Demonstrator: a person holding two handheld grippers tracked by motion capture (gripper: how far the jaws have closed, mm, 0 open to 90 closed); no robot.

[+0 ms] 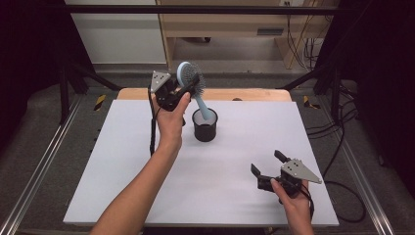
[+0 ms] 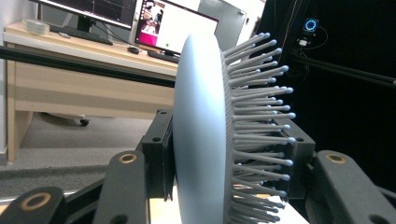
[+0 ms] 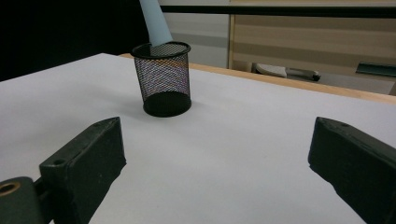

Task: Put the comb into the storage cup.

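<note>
We find the left gripper (image 1: 182,90) clamped on the hairbrush (image 1: 191,81) head, its handle standing inside the mesh cup (image 1: 205,126) mid-table. The right gripper (image 1: 266,169) rests near the front edge, its 2 jaws spread, holding nothing.

Even overhead light falls on the white tabletop (image 1: 205,171), bright without glare; the surroundings at both sides sink into black. Shadows are soft and short, as under the mesh cup (image 3: 162,77). The hairbrush (image 2: 205,135) looms close and slightly soft, the monitors (image 2: 177,23) behind it blown out.
</note>
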